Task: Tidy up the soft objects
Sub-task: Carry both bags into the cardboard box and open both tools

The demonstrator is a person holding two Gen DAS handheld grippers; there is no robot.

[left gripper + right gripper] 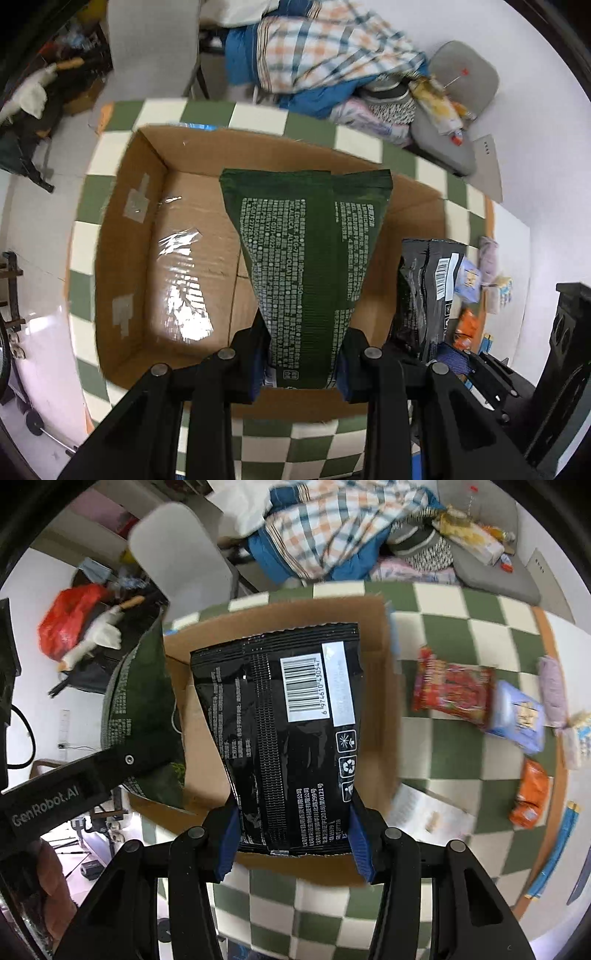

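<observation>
A green-and-white checkered cloth is spread over the counter. Beyond it, a plaid blanket is heaped over blue bedding, with a grey cushion just beside it. A red bag is seen on dark clutter at the left, near a white chair back.

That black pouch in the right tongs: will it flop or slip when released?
The black pouch stands stiffly above the right tongs, so probably semi-rigid. Its glossy film looks slippery. It would likely drop flat into the cardboard box.
</observation>
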